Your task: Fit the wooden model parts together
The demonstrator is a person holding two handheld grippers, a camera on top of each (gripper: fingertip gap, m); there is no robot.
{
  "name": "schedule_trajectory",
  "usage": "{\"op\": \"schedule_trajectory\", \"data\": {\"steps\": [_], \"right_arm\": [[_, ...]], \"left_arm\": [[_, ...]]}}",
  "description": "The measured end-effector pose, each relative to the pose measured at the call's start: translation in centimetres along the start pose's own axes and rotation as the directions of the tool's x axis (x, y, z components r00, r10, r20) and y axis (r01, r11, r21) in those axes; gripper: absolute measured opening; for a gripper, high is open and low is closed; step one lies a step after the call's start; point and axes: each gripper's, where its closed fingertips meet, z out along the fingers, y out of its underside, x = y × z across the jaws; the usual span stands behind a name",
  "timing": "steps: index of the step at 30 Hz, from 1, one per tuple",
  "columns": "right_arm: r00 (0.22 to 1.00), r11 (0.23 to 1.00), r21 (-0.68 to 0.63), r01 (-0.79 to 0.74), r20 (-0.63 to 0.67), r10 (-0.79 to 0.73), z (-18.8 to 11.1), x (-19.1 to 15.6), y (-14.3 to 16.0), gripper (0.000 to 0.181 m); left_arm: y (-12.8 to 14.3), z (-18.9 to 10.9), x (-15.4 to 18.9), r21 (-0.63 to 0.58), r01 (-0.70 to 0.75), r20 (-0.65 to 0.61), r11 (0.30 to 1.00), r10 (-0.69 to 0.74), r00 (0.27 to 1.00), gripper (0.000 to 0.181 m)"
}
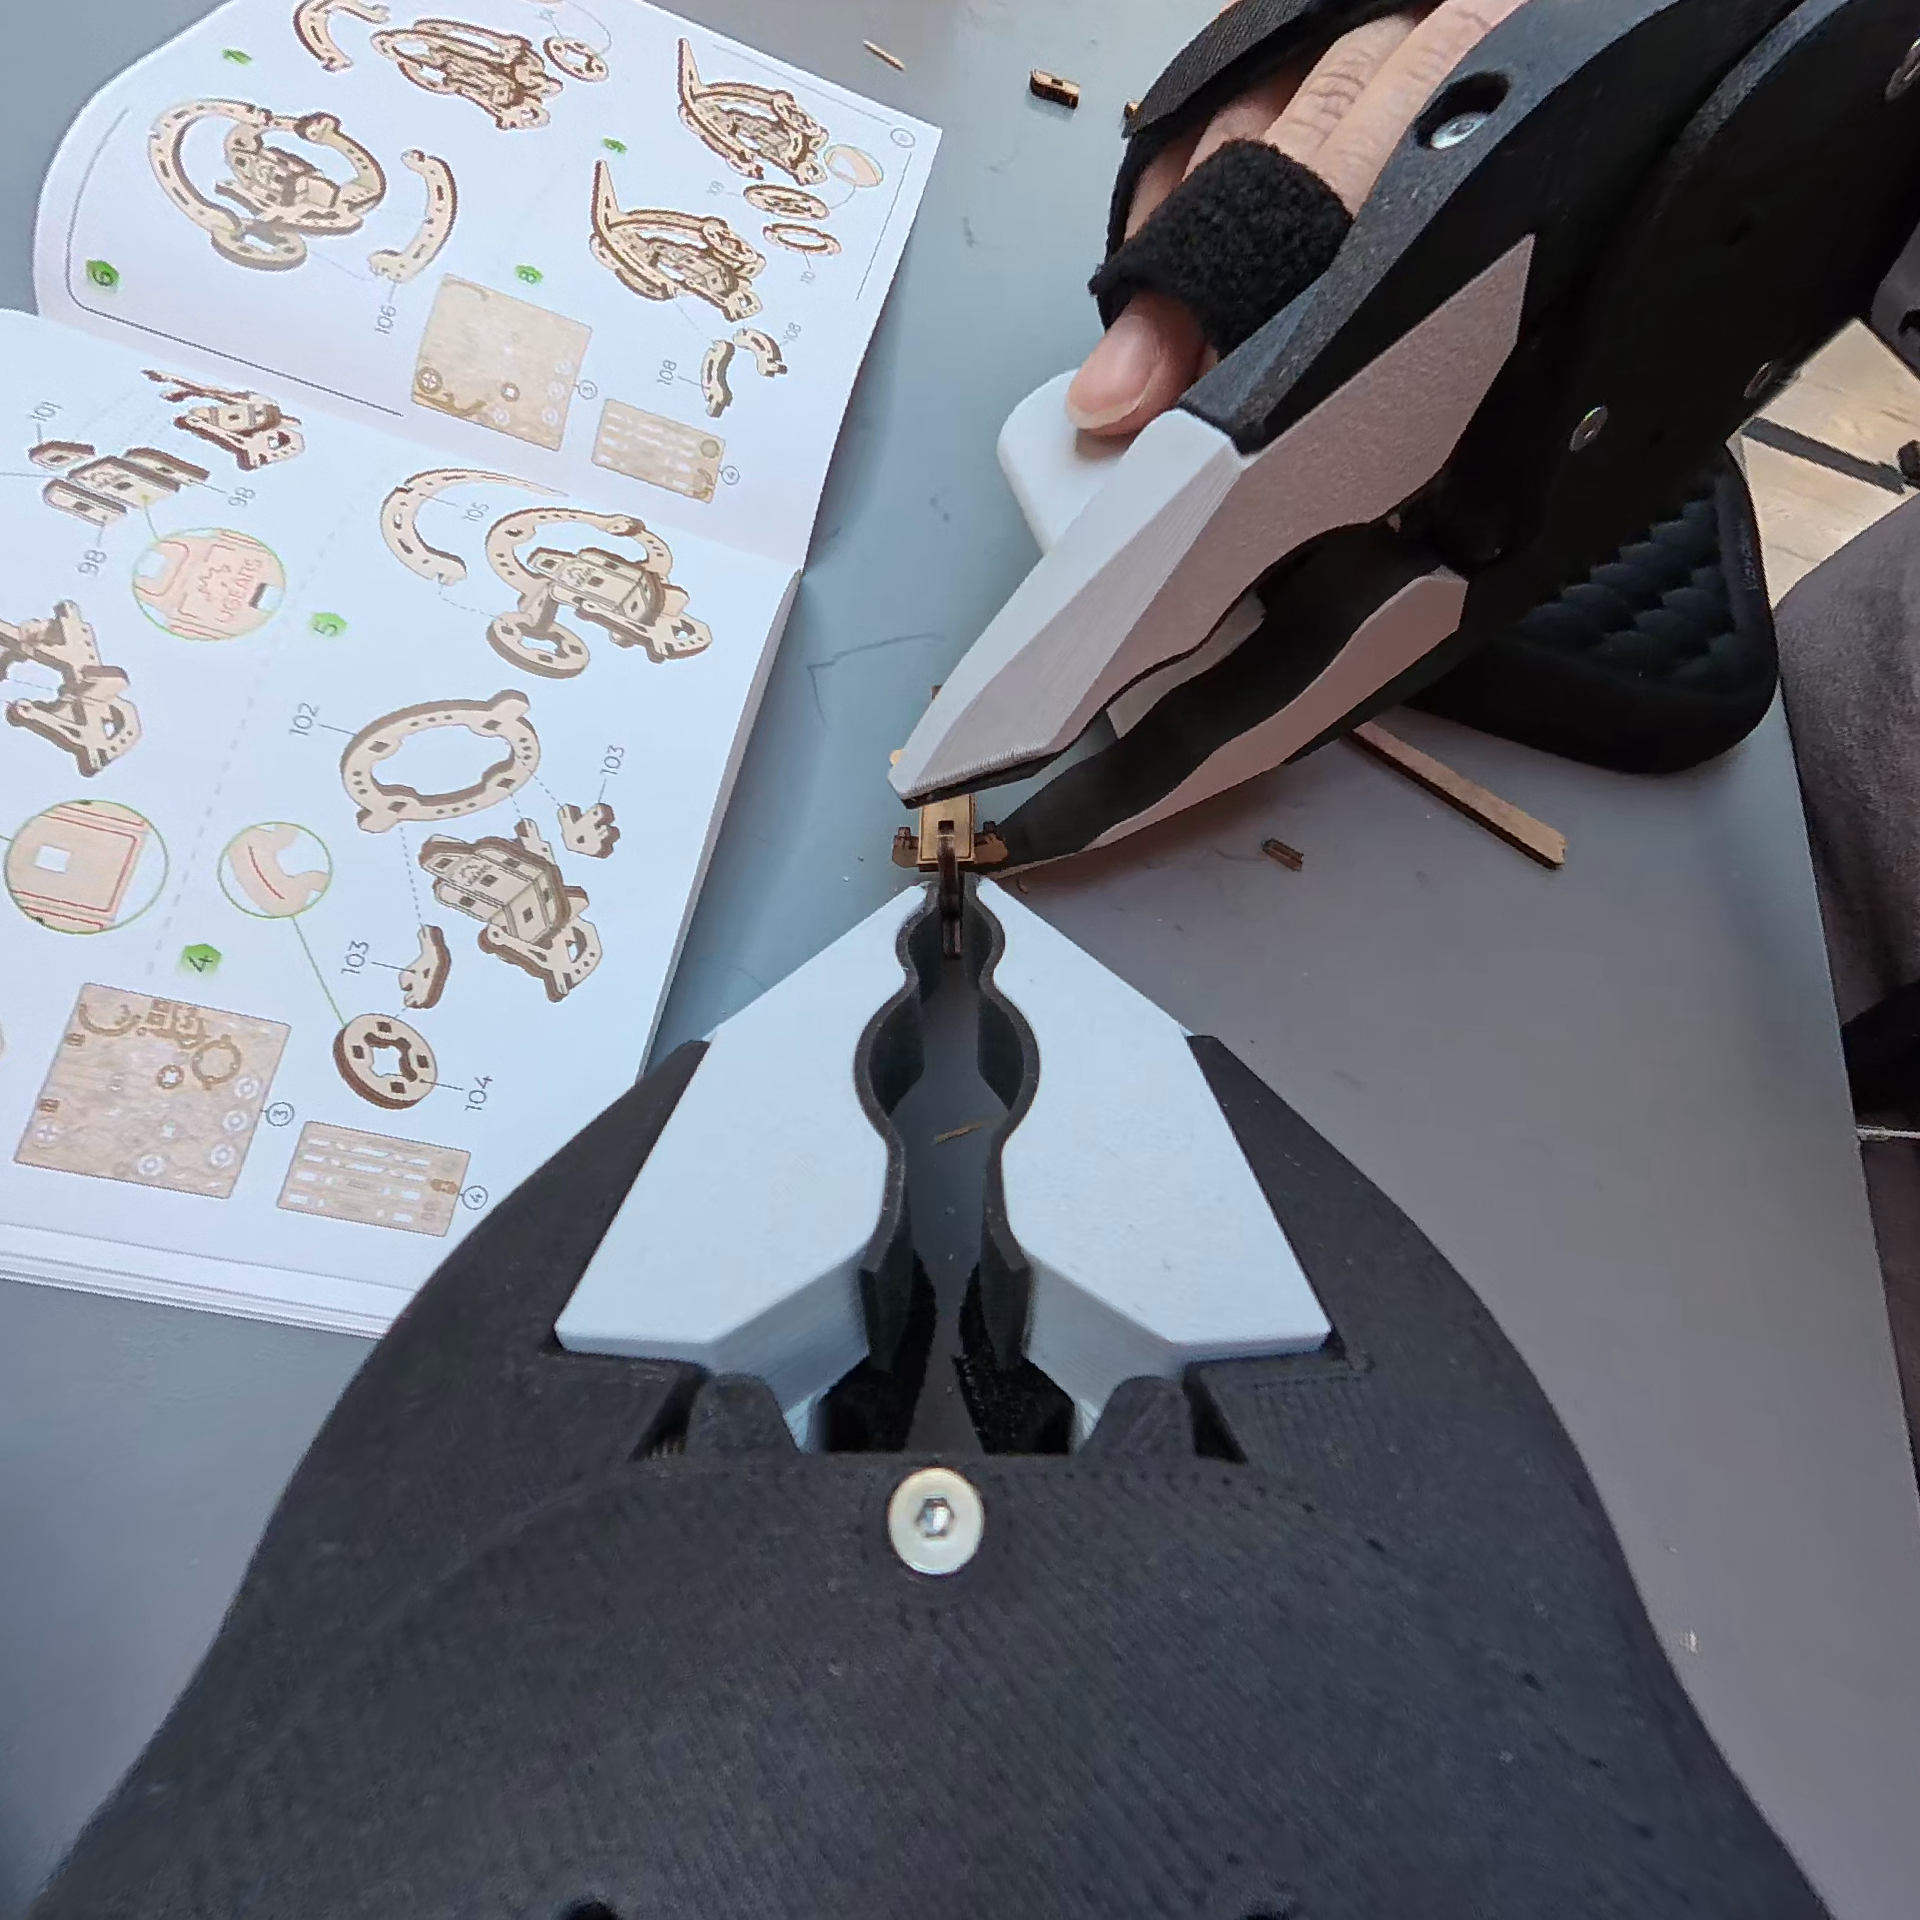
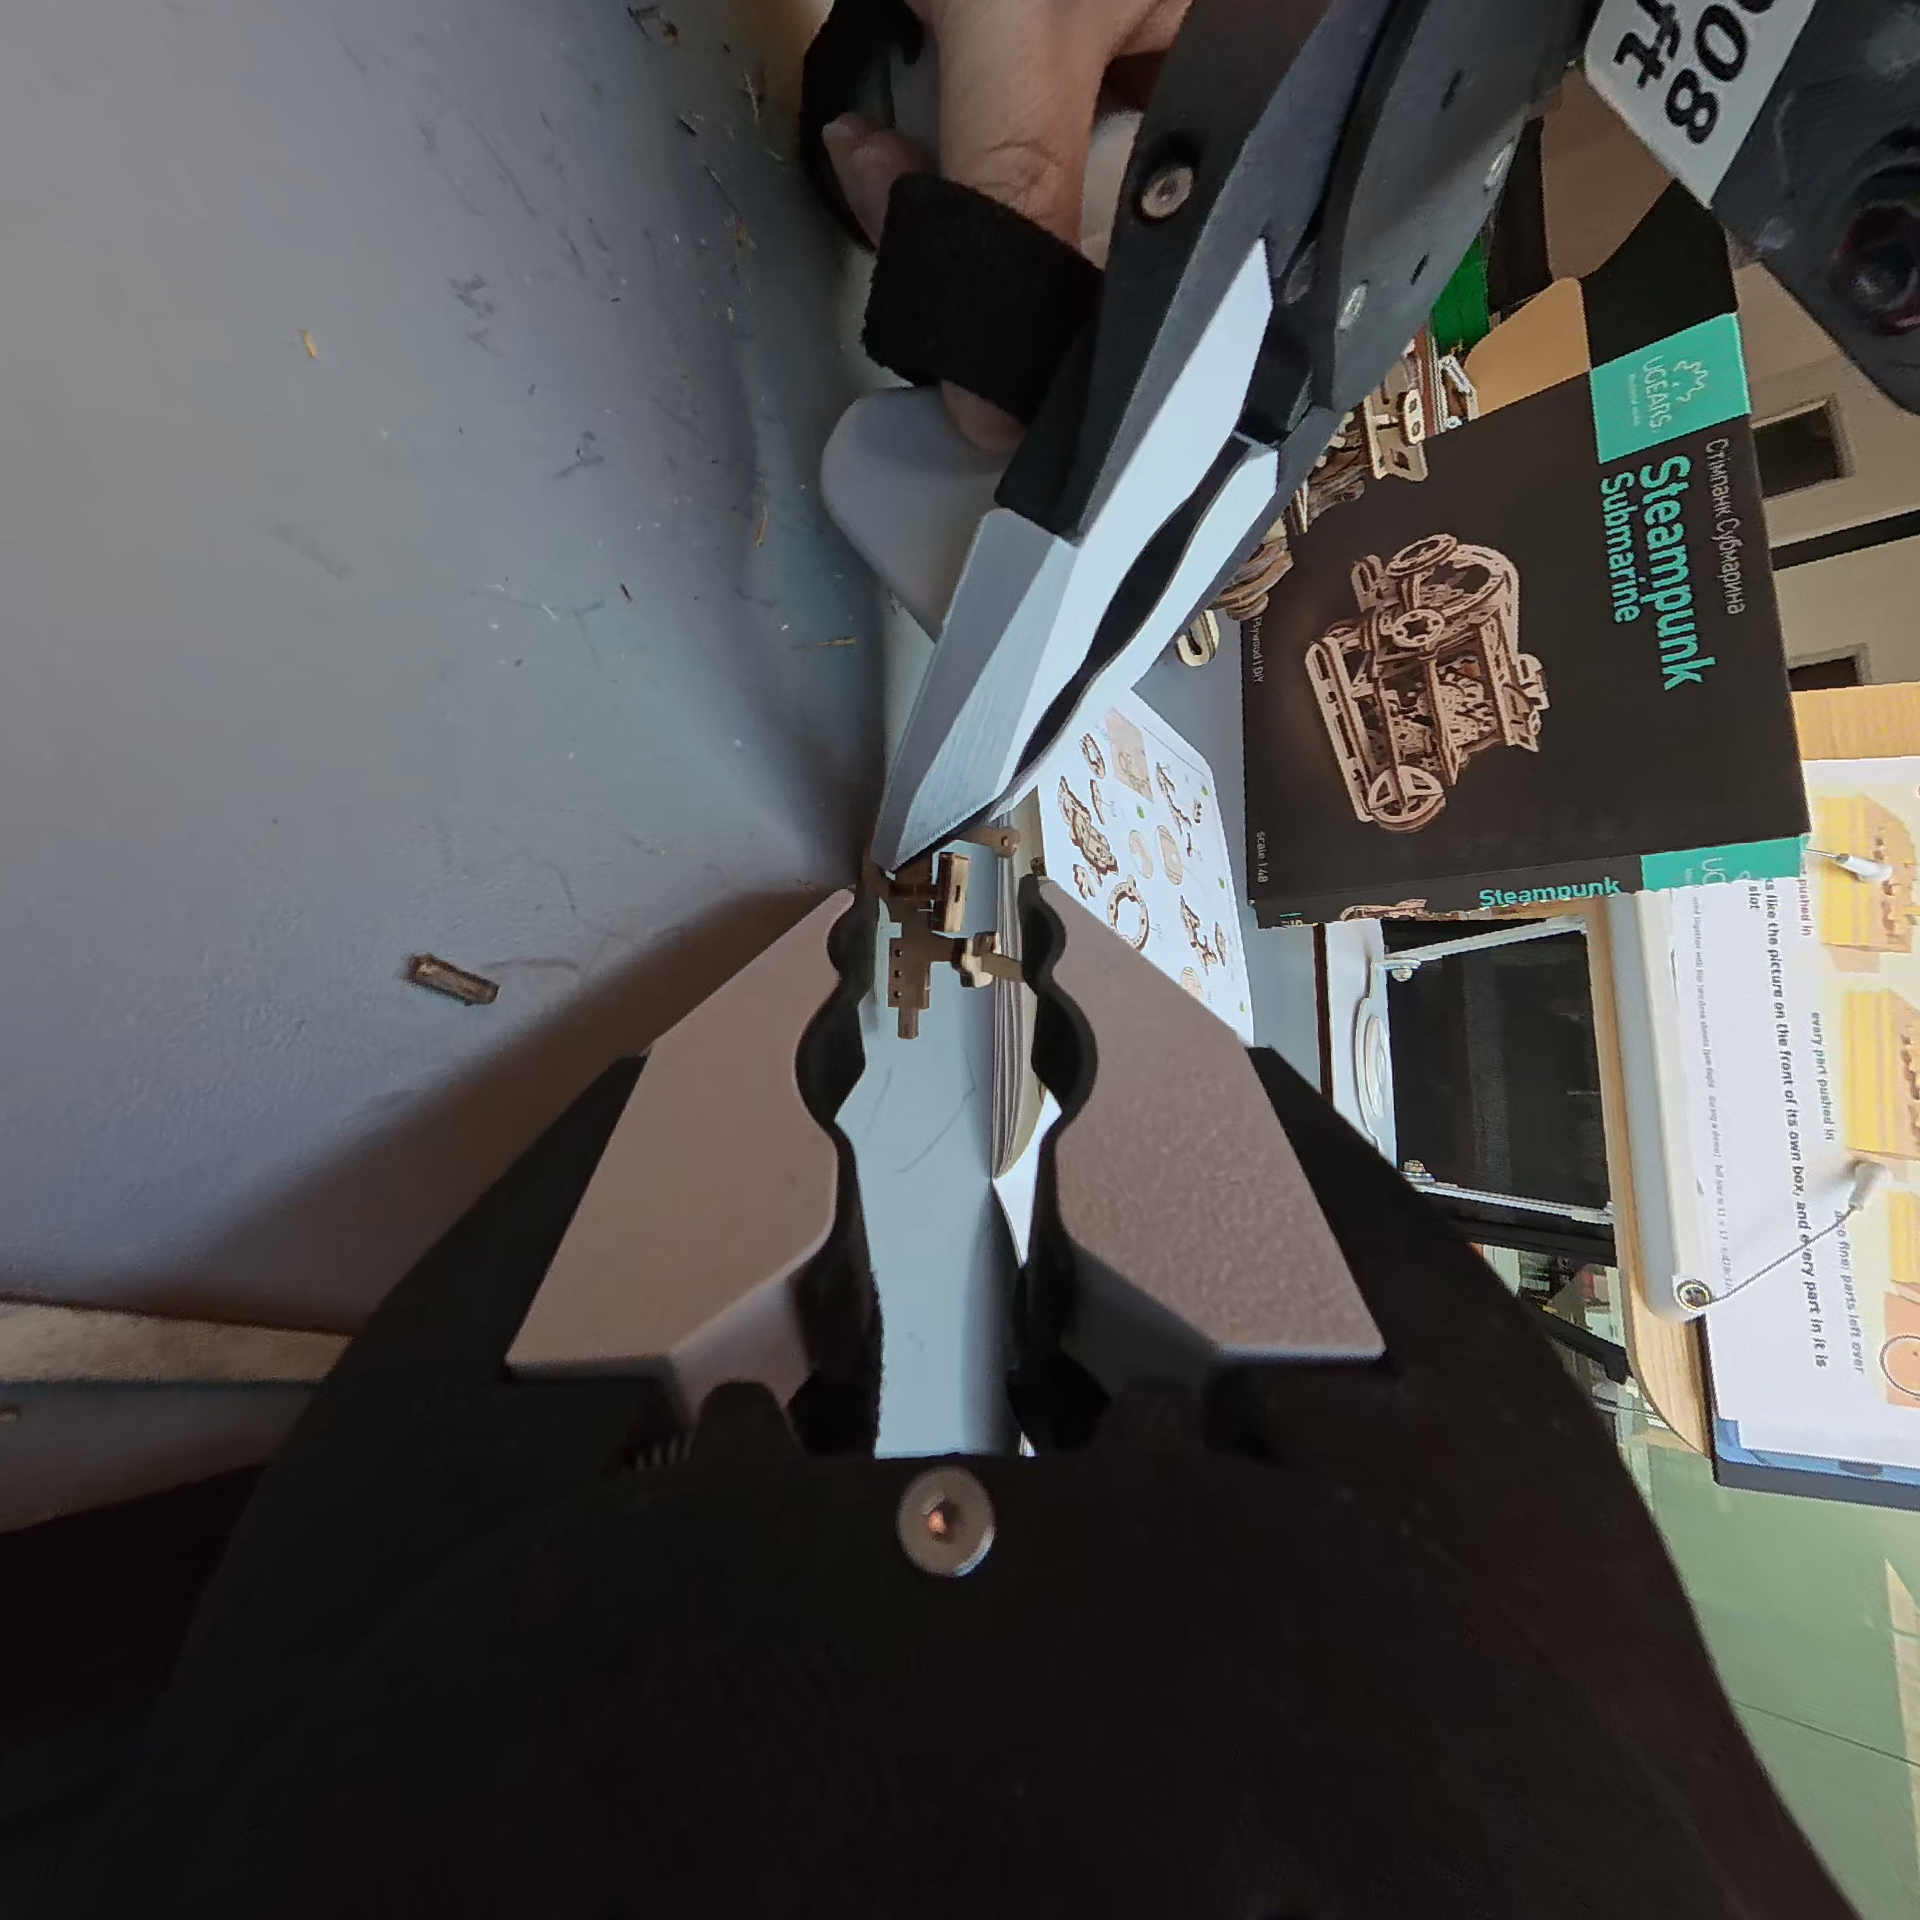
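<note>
A small light wooden sub-assembly (image 1: 925,844) hangs just above the grey table (image 1: 1351,1143). My right gripper (image 1: 956,821) comes in from the upper right and is shut on it. My left gripper (image 1: 951,899) is shut on a thin dark wooden part (image 1: 948,868) seen edge-on, which sits in the assembly's middle. In the right wrist view the assembly (image 2: 920,935) lies between my right gripper's (image 2: 945,904) tips. The left gripper (image 2: 914,847) points down onto its top end. The two grippers' tips almost touch.
An open instruction booklet (image 1: 416,623) lies to the left, and shows again behind the grippers (image 2: 1143,831). A dark kit box (image 2: 1507,675) stands beyond it. Wooden scraps (image 1: 1283,852) (image 2: 452,979), a thin strip (image 1: 1455,790) and a black ridged pad (image 1: 1621,644) lie nearby. Less than 4 cm separates the two grippers' tips.
</note>
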Motion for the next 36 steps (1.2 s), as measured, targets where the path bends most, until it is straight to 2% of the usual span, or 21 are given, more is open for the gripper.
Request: {"op": "schedule_trajectory", "data": {"steps": [4,7,9,11,13,14,17,20,22,25,27,34,36], "right_arm": [[1.0,0.999,0.027,-0.026,-0.014,0.027,-0.4,0.6,-0.1,0.03],[0.997,0.995,0.076,-0.067,-0.042,0.07,-0.9,1.6,-0.4,0.036],[0.986,0.98,0.145,-0.135,-0.081,0.147,-1.7,3.2,-1.0,0.042],[0.952,0.931,0.244,-0.271,-0.077,0.297,-2.7,4.9,-1.5,0.045],[0.864,0.823,0.327,-0.466,-0.035,0.503,-3.7,7.2,-1.3,0.058],[0.794,0.741,0.351,-0.573,0.013,0.608,-4.0,8.1,-0.9,0.06],[0.51,0.432,0.32,-0.843,0.221,0.831,-3.8,9.3,0.8,0.068],[0.203,0.146,0.164,-0.976,0.422,0.884,-2.5,8.2,1.7,0.072],[-0.007,-0.04,0.049,-0.998,0.541,0.841,-2.2,7.6,1.2,0.071],[-0.218,-0.241,-0.052,-0.969,0.638,0.738,-2.3,7.8,0.8,0.056],[-0.278,-0.295,-0.088,-0.951,0.663,0.696,-2.4,7.9,0.6,0.05],[-0.273,-0.295,-0.08,-0.952,0.655,0.704,-2.2,7.6,-0.5,0.049],[-0.29,-0.329,-0.065,-0.942,0.65,0.702,-2.3,7.8,-0.5,0.044]], "left_arm": [[-0.2,-0.2,-0.3,-0.001,-0.033,0.043,0.999,0.033,0.999,0.0],[-1.2,-1.0,-0.8,0.047,-0.076,0.105,0.996,0.071,0.992,0.0],[-2.2,-1.8,-1.4,0.084,-0.135,0.197,0.987,0.117,0.974,0.0],[-3.2,-2.8,-2.1,0.101,-0.206,0.314,0.973,0.165,0.935,0.0],[-4.1,-3.7,-2.6,0.103,-0.281,0.42,0.954,0.214,0.882,0.0],[-4.5,-4.0,-2.7,0.099,-0.312,0.465,0.945,0.233,0.854,0.0],[-5.5,-4.9,-2.8,0.076,-0.389,0.569,0.918,0.28,0.773,0.0],[-6.3,-5.6,-2.9,0.048,-0.443,0.655,0.895,0.307,0.69,0.0],[-6.6,-5.6,-2.7,0.029,-0.468,0.682,0.883,0.325,0.655,0.0],[-6.8,-5.5,-2.7,-0.002,-0.475,0.713,0.88,0.334,0.617,0.0],[-7.1,-5.6,-2.6,-0.001,-0.48,0.731,0.877,0.328,0.599,0.0],[-7.4,-5.0,-2.3,0.02,-0.465,0.742,0.885,0.298,0.601,0.0],[-7.6,-5.1,-2.3,0.04,-0.448,0.754,0.893,0.268,0.6,0.0]]}}
